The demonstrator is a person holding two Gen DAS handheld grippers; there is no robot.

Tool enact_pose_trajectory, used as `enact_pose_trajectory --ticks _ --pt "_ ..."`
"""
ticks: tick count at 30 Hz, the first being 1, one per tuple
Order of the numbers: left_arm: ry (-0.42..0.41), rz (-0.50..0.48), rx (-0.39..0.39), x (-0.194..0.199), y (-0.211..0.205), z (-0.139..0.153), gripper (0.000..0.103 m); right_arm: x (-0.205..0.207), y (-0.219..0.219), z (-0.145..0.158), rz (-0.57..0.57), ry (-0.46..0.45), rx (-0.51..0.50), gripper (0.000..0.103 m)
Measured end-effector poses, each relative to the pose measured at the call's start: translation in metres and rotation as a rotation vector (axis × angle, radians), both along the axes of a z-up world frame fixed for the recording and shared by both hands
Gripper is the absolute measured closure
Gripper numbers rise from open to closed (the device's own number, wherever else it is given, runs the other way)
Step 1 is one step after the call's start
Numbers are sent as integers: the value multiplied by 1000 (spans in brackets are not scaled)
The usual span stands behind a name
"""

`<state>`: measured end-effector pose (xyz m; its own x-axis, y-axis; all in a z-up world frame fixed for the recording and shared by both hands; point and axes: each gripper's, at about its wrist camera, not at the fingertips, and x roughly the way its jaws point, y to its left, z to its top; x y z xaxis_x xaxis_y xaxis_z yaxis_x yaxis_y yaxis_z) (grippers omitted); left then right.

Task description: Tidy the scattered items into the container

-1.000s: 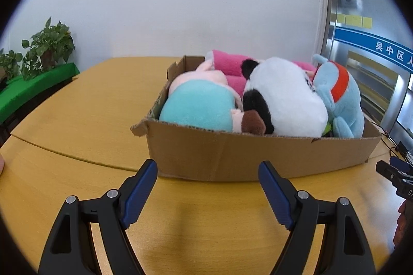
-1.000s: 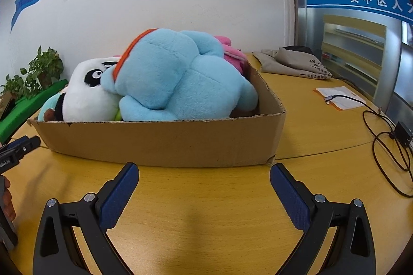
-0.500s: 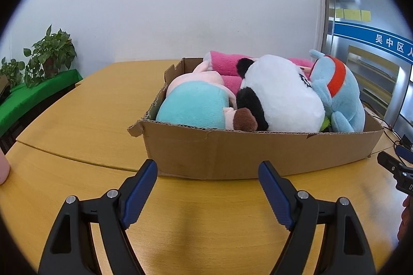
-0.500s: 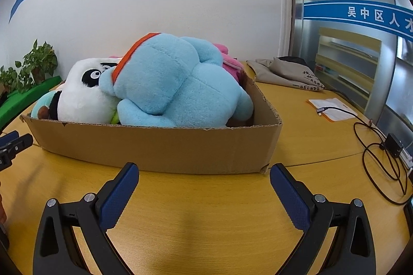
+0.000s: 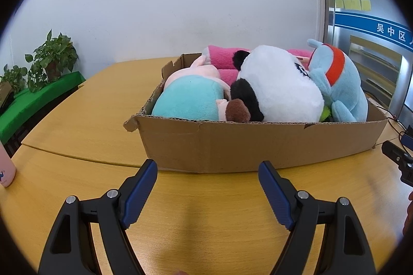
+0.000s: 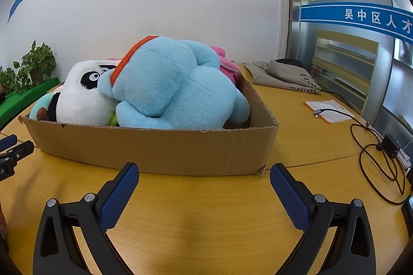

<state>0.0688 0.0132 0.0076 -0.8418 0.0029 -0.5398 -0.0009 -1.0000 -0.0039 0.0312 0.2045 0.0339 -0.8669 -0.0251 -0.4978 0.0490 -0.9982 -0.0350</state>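
Note:
A shallow cardboard box (image 5: 258, 143) (image 6: 160, 148) stands on the wooden table, filled with plush toys: a teal and pink one (image 5: 188, 99), a white and black panda (image 5: 281, 86) (image 6: 82, 91), a light blue one with an orange-red collar (image 5: 340, 84) (image 6: 173, 84), and a pink one (image 5: 222, 58) at the back. My left gripper (image 5: 207, 174) is open and empty, just in front of the box's near wall. My right gripper (image 6: 204, 177) is open and empty, in front of the box's right end.
A pink bottle (image 5: 6, 166) stands at the table's left edge. Potted plants (image 5: 51, 58) sit on a green ledge at left. A grey cloth bag (image 6: 286, 76), papers (image 6: 327, 111) and black cables with an adapter (image 6: 387, 146) lie to the right.
Both grippers have drawn back slightly and risen, so the box sits a little lower and farther in both views. Both stay open and empty.

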Motion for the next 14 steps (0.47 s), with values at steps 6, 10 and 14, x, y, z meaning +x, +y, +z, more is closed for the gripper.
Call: enact_pose_trajectory --ticks 6,10,14 --pt "-10 -18 31 0 -1 -1 22 -2 -3 -1 8 -10 13 0" --pt "-12 -3 29 0 -1 -1 21 -2 -4 -2 12 -16 16 0" --pt "-8 1 33 0 -3 -1 20 -2 -4 -2 13 -19 14 0"
